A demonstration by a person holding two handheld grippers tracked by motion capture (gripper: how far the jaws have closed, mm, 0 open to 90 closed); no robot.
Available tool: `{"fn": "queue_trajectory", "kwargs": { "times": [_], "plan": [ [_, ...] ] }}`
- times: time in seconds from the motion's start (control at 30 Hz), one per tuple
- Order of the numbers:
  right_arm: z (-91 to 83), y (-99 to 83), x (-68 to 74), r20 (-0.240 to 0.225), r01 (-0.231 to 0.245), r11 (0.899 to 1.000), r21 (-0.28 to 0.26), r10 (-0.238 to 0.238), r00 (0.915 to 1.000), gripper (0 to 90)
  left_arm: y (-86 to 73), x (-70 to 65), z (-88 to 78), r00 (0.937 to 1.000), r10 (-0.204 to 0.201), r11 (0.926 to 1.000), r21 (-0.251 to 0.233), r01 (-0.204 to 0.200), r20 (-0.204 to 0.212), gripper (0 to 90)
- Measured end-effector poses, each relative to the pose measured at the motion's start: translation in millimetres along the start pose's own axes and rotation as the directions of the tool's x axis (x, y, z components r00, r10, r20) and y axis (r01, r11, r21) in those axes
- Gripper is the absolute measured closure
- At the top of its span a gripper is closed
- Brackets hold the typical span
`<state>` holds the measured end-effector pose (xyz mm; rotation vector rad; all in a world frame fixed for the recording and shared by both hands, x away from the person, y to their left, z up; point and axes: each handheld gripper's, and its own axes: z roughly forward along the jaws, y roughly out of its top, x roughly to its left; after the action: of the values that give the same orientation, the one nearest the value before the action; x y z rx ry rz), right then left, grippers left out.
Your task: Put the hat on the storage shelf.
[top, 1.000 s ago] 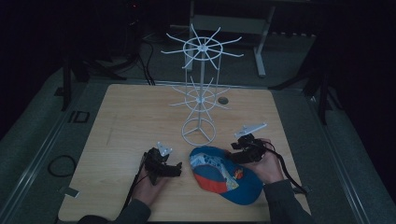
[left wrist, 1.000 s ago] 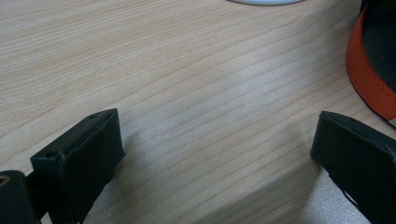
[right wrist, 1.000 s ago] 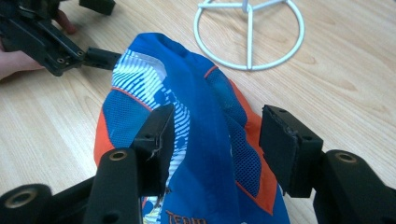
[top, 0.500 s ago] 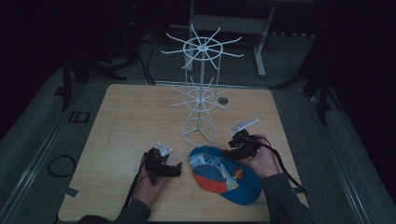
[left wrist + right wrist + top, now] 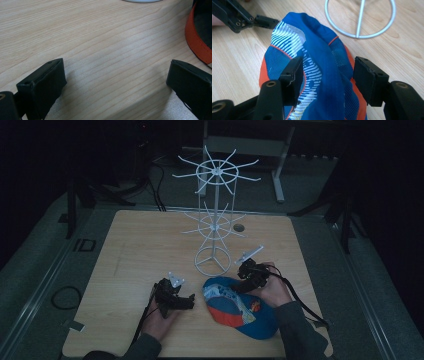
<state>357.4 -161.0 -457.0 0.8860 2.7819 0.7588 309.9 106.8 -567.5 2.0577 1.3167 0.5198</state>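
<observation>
— Where is the cap [image 5: 240,307]?

— On the table [image 5: 130,250], near my edge, just in front of the white wire rack [image 5: 214,222]. My right gripper [image 5: 328,75] has its jaws astride a raised fold of the crown; they have just been opening, and the right pad stands clear of the cloth.

— And your left gripper [image 5: 115,82]?

— Wide open over bare wood, beside the cap's orange brim.

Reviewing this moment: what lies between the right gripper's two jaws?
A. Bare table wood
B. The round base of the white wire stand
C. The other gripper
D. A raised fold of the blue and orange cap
D: in the right gripper view, the right gripper straddles a raised ridge of the cap, its jaws standing apart on either side.
</observation>
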Motion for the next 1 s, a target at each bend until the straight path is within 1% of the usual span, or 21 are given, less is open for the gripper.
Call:
{"fn": "queue_trajectory", "kwargs": {
  "times": [0.13, 0.17, 0.23, 0.27, 0.37, 0.57, 0.6, 0.7, 0.77, 0.8, 0.83, 0.87, 0.93, 0.97, 1.0],
  "plan": [
    [6.9, 3.6, -0.5, -0.010, 0.003, 1.000, 0.011, -0.003, 0.9999, 40.1, 0.0, 0.0, 0.0, 1.0000, 0.000, 1.0000, 0.000, 0.000, 0.000, 2.6],
    [8.8, 4.0, 0.0, -0.014, -0.004, 1.000, 0.017, 0.004, 0.9999, 40.0, 0.0, 0.0, 0.0, 1.0000, 0.000, 1.0000, 0.000, 0.000, -0.001, 2.6],
    [11.4, 4.3, -0.3, -0.012, -0.002, 1.000, 0.024, 0.002, 0.9999, 39.6, 0.0, 0.0, 0.0, 1.0000, 0.000, 1.0000, 0.000, 0.000, 0.000, 2.6],
    [15.8, 4.9, -0.2, -0.014, 0.000, 1.000, 0.031, 0.000, 0.9999, 38.7, 0.0, 0.0, 0.0, 1.0000, 0.000, 1.0000, 0.000, 0.000, 0.000, 2.6],
    [21.6, 6.0, -0.2, -0.021, 0.004, 0.999, 0.040, -0.003, 0.9998, 38.3, 0.0, 0.0, 0.0, 1.0000, 0.000, 1.0000, 0.000, 0.000, 0.000, 2.6],
    [34.3, 7.5, -1.1, -0.019, 0.016, 0.997, 0.076, -0.015, 0.9997, 39.5, 0.0, 0.0, 0.0, 1.0000, 0.000, 1.0000, 0.000, 0.000, -0.001, 2.6],
    [34.3, 7.5, -1.1, -0.019, 0.016, 0.997, 0.076, -0.015, 0.9997, 39.5, 0.0, 0.0, 0.0, 1.0000, 0.001, 1.0000, 0.000, -0.001, -0.001, 2.6],
    [41.0, 8.0, -1.9, -0.030, 0.027, 0.995, 0.094, -0.024, 0.9993, 47.2, 0.0, 0.0, 0.0, 1.0000, 0.001, 1.0000, 0.000, -0.001, -0.001, 2.6],
    [43.5, 8.5, -1.8, -0.028, 0.026, 0.995, 0.097, -0.023, 0.9993, 52.2, 0.0, 0.0, 0.0, 1.0000, 0.001, 1.0000, 0.000, -0.001, -0.001, 2.6],
    [43.5, 8.5, -1.8, -0.028, 0.026, 0.995, 0.097, -0.023, 0.9993, 52.2, 0.0, 0.0, 0.0, 1.0000, 0.001, 1.0000, 0.000, -0.001, -0.001, 2.6],
    [45.7, 8.7, -1.9, -0.031, 0.025, 0.994, 0.105, -0.022, 0.9993, 58.9, 0.0, -0.1, 0.2, 1.0000, -0.002, 1.0000, -0.002, 0.002, -0.001, 2.6],
    [46.5, 8.4, -1.9, -0.029, 0.032, 0.993, 0.109, -0.029, 0.9991, 63.7, 0.0, -0.1, 0.1, 1.0000, -0.001, 1.0000, -0.002, 0.001, -0.001, 2.6],
    [46.7, 8.0, -1.4, -0.033, 0.052, 0.993, 0.104, -0.049, 0.9983, 78.5, 0.0, -0.1, 0.1, 1.0000, -0.001, 1.0000, -0.001, 0.001, -0.001, 2.6],
    [45.4, 7.8, -0.3, -0.028, 0.065, 0.994, 0.090, -0.063, 0.9976, 82.8, 0.0, 0.0, 0.0, 1.0000, 0.000, 1.0000, 0.000, 0.000, -0.001, 2.6],
    [43.1, 7.7, 0.9, -0.028, 0.071, 0.995, 0.077, -0.069, 0.9972, 83.9, 0.0, 0.0, 0.1, 1.0000, 0.000, 1.0000, 0.000, 0.000, -0.001, 2.6]
  ]
}}
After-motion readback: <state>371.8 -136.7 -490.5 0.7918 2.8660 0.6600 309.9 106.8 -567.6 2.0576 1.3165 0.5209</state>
